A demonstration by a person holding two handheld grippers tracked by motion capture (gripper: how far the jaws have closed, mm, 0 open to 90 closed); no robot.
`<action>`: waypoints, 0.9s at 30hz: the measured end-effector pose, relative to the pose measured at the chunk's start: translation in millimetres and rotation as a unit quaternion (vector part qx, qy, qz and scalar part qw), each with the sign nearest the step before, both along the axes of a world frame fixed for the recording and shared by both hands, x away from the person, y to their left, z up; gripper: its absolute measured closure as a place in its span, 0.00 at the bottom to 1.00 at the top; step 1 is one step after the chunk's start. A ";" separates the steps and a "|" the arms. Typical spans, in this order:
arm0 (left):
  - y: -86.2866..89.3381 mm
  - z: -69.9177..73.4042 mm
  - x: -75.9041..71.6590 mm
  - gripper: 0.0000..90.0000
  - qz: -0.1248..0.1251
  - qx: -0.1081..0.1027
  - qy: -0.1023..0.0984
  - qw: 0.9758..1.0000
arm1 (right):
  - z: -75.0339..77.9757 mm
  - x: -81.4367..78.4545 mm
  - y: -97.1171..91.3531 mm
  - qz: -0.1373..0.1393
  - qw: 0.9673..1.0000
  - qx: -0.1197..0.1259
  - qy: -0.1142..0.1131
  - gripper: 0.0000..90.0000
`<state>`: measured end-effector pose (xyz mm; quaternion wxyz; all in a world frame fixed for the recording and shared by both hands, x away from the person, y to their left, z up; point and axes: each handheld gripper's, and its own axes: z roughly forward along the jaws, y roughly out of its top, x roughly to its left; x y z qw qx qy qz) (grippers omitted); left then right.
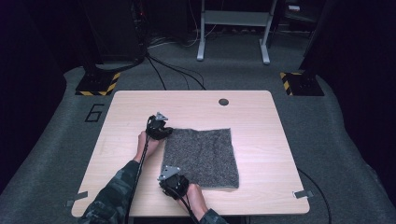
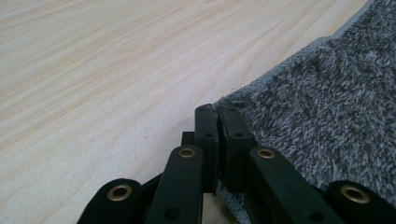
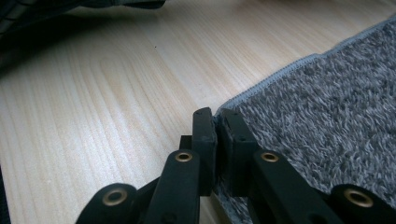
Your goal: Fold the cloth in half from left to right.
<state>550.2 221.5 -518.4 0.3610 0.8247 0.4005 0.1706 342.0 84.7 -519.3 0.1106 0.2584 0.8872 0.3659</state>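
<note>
1. On the middle of the wooden table (image 1: 261, 116) a grey fleecy cloth (image 1: 203, 156) lies flat and spread, roughly square, its far edge toward the table's back and its near edge close to the person's side.
2. Its left edge runs front to back, and both grippers sit on that edge: the left gripper (image 1: 161, 133) at the far left corner, the right gripper (image 1: 173, 179) at the near left corner. The rest of the cloth stretches away to the right of both, so any lift or fold would, I judge, carry that edge rightward over the body of the cloth.
3. Neither hand is nearer; each has its own corner, well apart along the one edge.
4. The left gripper (image 2: 217, 114) has its jaws pressed together with the hemmed corner of the cloth (image 2: 336, 107) pinched between them; the right gripper (image 3: 217, 116) likewise is clamped on its corner of the cloth (image 3: 327, 112).
5. The high view gives the whole square and both corners at once; the gripper views give the pinch itself, hem between pads, which the high view is too small to tell.
</note>
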 end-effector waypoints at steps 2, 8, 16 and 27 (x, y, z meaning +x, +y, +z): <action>-0.2 0.0 0.0 0.97 0.003 -0.002 0.000 1.000 | -1.1 0.0 -1.8 0.002 1.000 0.005 -0.003 0.96; 2.4 5.1 -1.1 0.97 0.007 -0.010 -0.005 1.000 | 1.8 -2.4 -8.2 0.005 1.000 0.029 -0.001 0.96; 5.5 17.5 -1.9 0.97 0.012 -0.010 -0.017 1.000 | 18.2 -5.7 -14.8 0.002 0.998 0.062 -0.010 0.96; 11.9 47.7 1.2 0.97 0.020 0.003 -0.036 0.999 | 49.3 -11.2 -14.8 0.005 0.995 0.090 -0.051 0.96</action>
